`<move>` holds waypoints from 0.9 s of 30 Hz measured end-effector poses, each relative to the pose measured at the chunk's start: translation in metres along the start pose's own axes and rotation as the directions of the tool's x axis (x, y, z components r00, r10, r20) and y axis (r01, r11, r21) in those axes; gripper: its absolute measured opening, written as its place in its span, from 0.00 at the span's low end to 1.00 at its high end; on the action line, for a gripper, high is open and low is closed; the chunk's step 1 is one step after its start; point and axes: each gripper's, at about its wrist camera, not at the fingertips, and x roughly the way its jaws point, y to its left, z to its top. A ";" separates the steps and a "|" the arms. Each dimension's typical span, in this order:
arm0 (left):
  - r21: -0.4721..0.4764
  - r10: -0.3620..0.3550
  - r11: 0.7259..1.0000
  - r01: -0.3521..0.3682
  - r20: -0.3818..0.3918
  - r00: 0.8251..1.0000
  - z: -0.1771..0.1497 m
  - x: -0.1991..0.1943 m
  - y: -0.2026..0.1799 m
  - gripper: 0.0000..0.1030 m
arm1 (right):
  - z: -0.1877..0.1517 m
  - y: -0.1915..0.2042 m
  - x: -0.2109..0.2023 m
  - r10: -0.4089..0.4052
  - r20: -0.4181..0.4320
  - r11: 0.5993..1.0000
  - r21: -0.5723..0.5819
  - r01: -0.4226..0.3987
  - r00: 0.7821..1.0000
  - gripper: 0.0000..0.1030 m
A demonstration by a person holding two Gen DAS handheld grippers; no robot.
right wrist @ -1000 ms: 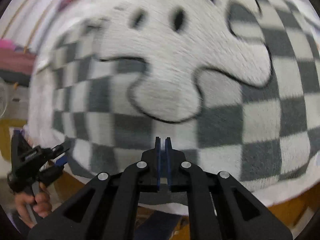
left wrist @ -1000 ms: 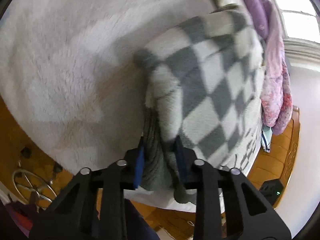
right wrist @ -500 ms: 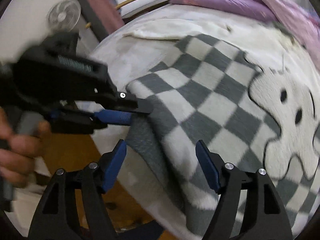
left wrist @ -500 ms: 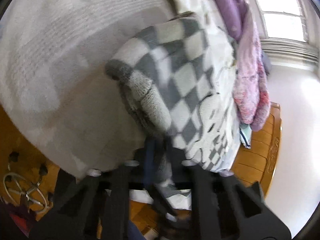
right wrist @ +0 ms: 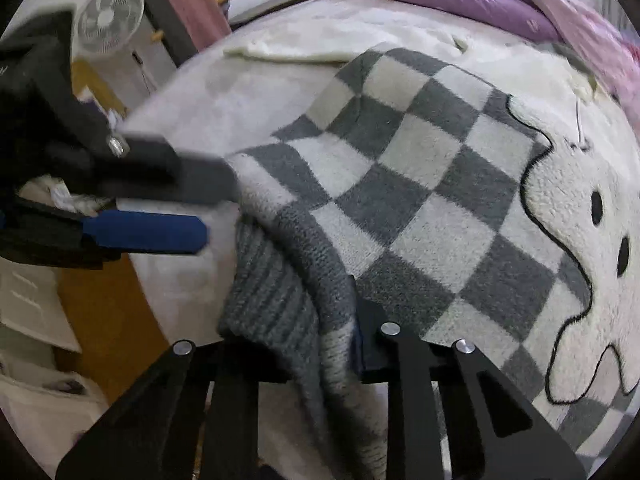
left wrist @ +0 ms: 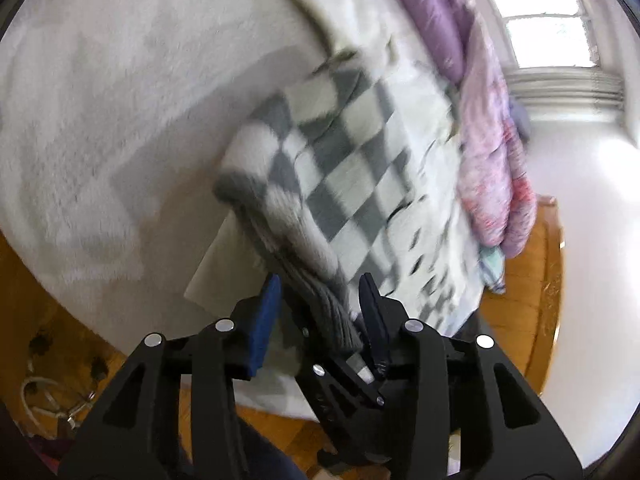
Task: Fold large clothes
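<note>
1. Bed [right wrist: 208, 120], cream fleece cover: bore all else.
2. Checked grey-and-white sweater [right wrist: 400, 184], ghost motif: lay spread on the bed, its ribbed sleeve hanging over the near edge.
3. Right gripper [right wrist: 320, 344]: levelled at the bed edge, jaws clamped on the sleeve.
4. Left gripper [left wrist: 320, 300]: reached in from the side, blue pads [left wrist: 264, 320] apart, straddling the sleeve without pinching it.
</note>
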 end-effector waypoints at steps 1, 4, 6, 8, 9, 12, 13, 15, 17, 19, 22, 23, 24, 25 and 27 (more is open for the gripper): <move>-0.002 -0.021 1.000 0.021 0.035 0.999 0.003 -0.010 -0.003 0.50 | 0.001 -0.009 -0.006 0.032 0.005 0.997 0.063 -0.033 0.999 0.17; -0.019 -0.015 1.000 0.018 0.157 0.988 0.009 -0.033 -0.006 0.54 | 0.002 -0.033 -0.030 0.102 0.048 0.967 0.228 -0.110 0.994 0.17; -0.079 0.095 0.994 -0.080 0.220 0.971 0.015 -0.042 -0.003 0.57 | -0.001 -0.047 -0.055 0.138 0.104 0.931 0.325 -0.165 0.985 0.17; -0.079 0.177 0.983 -0.165 0.191 0.965 0.023 -0.034 -0.002 0.57 | -0.004 -0.061 -0.076 0.162 0.159 0.897 0.388 -0.212 0.974 0.17; -0.074 0.221 0.975 -0.211 0.177 0.959 0.025 -0.027 -0.004 0.57 | -0.005 -0.069 -0.088 0.165 0.186 0.881 0.415 -0.229 0.969 0.17; 0.001 0.230 0.972 -0.233 0.152 0.961 0.026 0.002 -0.027 0.57 | -0.022 -0.098 -0.124 0.161 0.253 0.809 0.520 -0.275 0.954 0.17; 0.038 0.221 0.973 -0.229 0.140 0.965 0.024 0.015 -0.042 0.57 | -0.025 -0.107 -0.131 0.153 0.267 0.786 0.551 -0.281 0.951 0.17; 0.121 0.165 0.976 -0.179 0.118 0.979 0.017 0.040 -0.076 0.57 | -0.039 -0.128 -0.155 0.128 0.307 0.743 0.600 -0.296 0.943 0.16; 0.187 0.118 0.973 -0.133 0.091 0.989 0.008 0.063 -0.108 0.57 | -0.047 -0.142 -0.175 0.104 0.337 0.723 0.621 -0.304 0.936 0.16; 0.256 0.071 0.963 -0.084 0.061 0.996 -0.004 0.084 -0.139 0.57 | -0.059 -0.154 -0.196 0.077 0.367 0.700 0.642 -0.312 0.927 0.16; 0.376 0.020 0.926 -0.024 0.015 1.000 -0.030 0.113 -0.184 0.57 | -0.086 -0.172 -0.236 -0.002 0.416 0.673 0.673 -0.306 0.910 0.16; 0.407 0.011 0.913 -0.010 -0.001 1.000 -0.039 0.122 -0.197 0.58 | -0.097 -0.178 -0.242 -0.010 0.425 0.648 0.692 -0.318 0.905 0.16; 0.434 0.013 0.901 -0.003 -0.020 1.000 -0.047 0.130 -0.208 0.59 | -0.108 -0.185 -0.247 -0.024 0.432 0.612 0.720 -0.328 0.902 0.16; 0.461 0.021 0.887 0.002 -0.046 0.999 -0.057 0.142 -0.219 0.60 | -0.119 -0.195 -0.249 -0.042 0.433 0.573 0.749 -0.333 0.900 0.16; 0.495 0.041 0.869 0.009 -0.090 0.995 -0.075 0.164 -0.232 0.60 | -0.148 -0.214 -0.247 -0.068 0.415 0.484 0.809 -0.334 0.907 0.16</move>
